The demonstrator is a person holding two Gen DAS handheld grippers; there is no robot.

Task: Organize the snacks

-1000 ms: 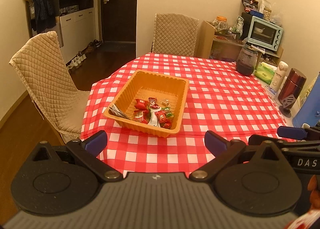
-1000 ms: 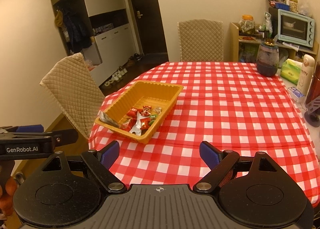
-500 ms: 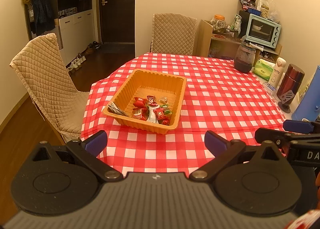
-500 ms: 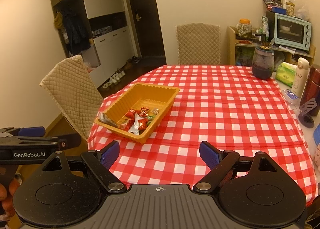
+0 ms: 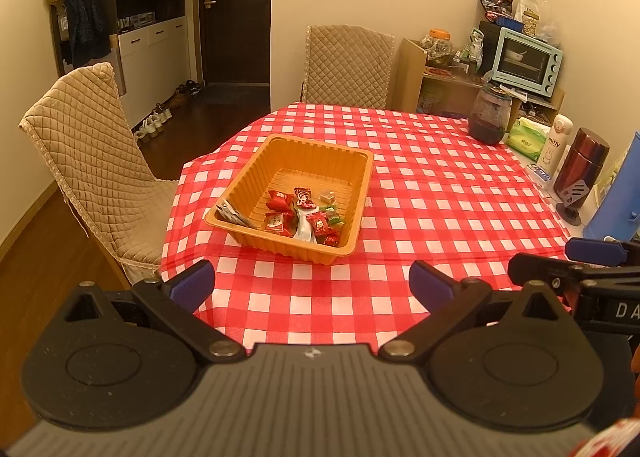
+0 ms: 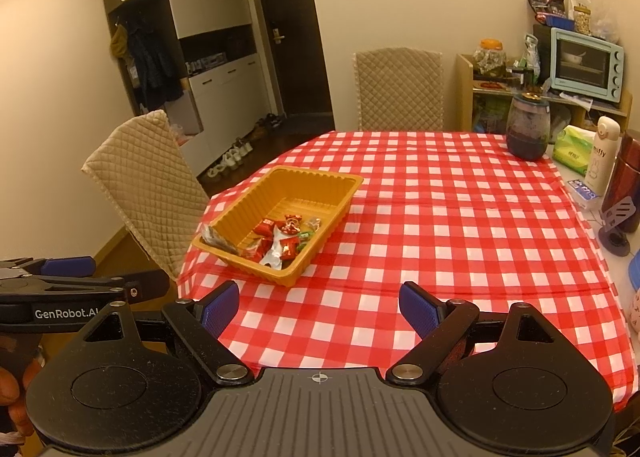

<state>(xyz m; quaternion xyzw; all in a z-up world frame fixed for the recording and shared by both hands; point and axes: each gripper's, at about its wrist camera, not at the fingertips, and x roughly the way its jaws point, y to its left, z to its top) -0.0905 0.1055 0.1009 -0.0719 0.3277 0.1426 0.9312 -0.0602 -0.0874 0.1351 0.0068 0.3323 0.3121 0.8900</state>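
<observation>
1. Both grippers have pulled back a touch from the table since a moment ago, and the orange tray now sits a little farther off in both views.
2. At nine o'clock of the tray stands a quilted chair, drawn up beside the checked tablecloth.
3. The left gripper hovers at the near table edge, jaws spread wide, holding nothing.
4. The snacks lie heaped in the tray's near end, at the gripper's twelve o'clock, red wrappers mostly.
5. The right gripper hangs just beside its partner, blue pads wide apart, nothing between them.
6. At two o'clock: a dark jar and a white miffy bottle.
</observation>
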